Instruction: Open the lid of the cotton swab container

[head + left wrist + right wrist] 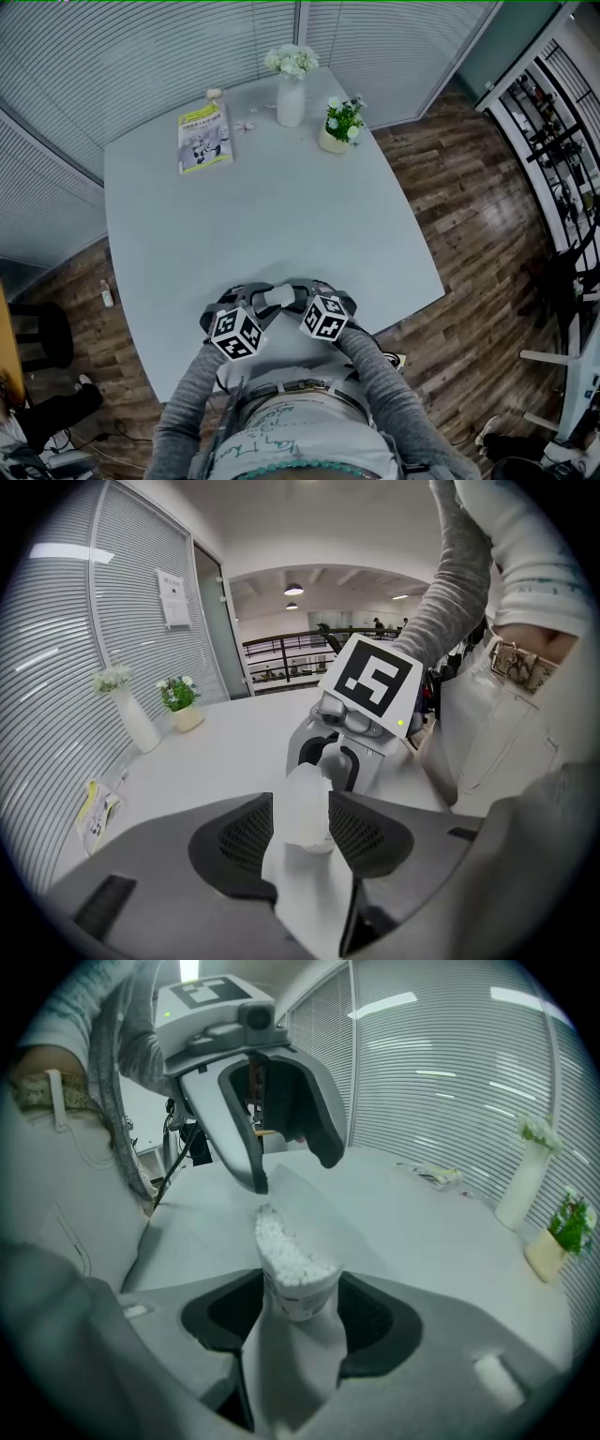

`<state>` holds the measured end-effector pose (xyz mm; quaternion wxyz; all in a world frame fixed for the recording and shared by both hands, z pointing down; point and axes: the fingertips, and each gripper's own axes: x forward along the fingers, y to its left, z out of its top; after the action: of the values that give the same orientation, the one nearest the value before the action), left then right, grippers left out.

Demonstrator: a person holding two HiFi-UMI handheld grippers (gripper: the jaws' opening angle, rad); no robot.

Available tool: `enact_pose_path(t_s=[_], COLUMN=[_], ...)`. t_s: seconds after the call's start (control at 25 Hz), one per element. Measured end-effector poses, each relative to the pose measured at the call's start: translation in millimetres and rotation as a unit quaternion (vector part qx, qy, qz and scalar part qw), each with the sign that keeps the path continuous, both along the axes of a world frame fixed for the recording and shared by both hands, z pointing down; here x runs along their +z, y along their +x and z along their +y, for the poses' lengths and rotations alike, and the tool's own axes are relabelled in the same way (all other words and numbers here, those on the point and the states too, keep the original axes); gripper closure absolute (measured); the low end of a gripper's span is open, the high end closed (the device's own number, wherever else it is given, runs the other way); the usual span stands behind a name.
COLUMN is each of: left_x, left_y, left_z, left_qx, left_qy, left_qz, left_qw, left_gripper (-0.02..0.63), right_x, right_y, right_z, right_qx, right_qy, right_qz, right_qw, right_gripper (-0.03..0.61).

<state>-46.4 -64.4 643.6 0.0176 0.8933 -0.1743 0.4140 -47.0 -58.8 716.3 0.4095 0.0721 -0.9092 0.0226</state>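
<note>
Near the front edge of the table [281, 216], the two grippers meet tip to tip, with something white [278, 297] between them. My right gripper [298, 1312] is shut on the cotton swab container [292, 1283]; white swab heads show at its top. My left gripper [302, 832] is shut on a translucent lid [302, 803] held between its pads. In the left gripper view the right gripper [342, 757] stands just beyond the lid. In the right gripper view the left gripper [277, 1124] hangs just above and behind the container. Whether lid and container still touch I cannot tell.
At the table's far edge stand a white vase of flowers [291, 101] and a small potted plant [339, 131]; a booklet [203, 138] lies at the far left. The person's body is close against the front edge. Wood floor surrounds the table.
</note>
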Motion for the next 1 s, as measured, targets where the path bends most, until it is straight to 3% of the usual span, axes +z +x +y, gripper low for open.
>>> enact_pose_path(t_s=[0.44, 1.0], left_x=[-12, -6], left_y=[-4, -13], left_z=[-7, -30], left_qx=[-0.018, -0.05], left_qy=[0.017, 0.034], left_qz=[0.016, 0.003], left_qw=[0.9996, 0.9982], left_gripper=[0.501, 0.561], right_x=[0, 1], right_y=[0, 0], right_z=[1, -1], right_qx=[-0.001, -0.001], right_qy=[-0.001, -0.005], right_qz=[0.0, 0.002], right_qw=[1.0, 1.0], right_gripper=[0.331, 0.333])
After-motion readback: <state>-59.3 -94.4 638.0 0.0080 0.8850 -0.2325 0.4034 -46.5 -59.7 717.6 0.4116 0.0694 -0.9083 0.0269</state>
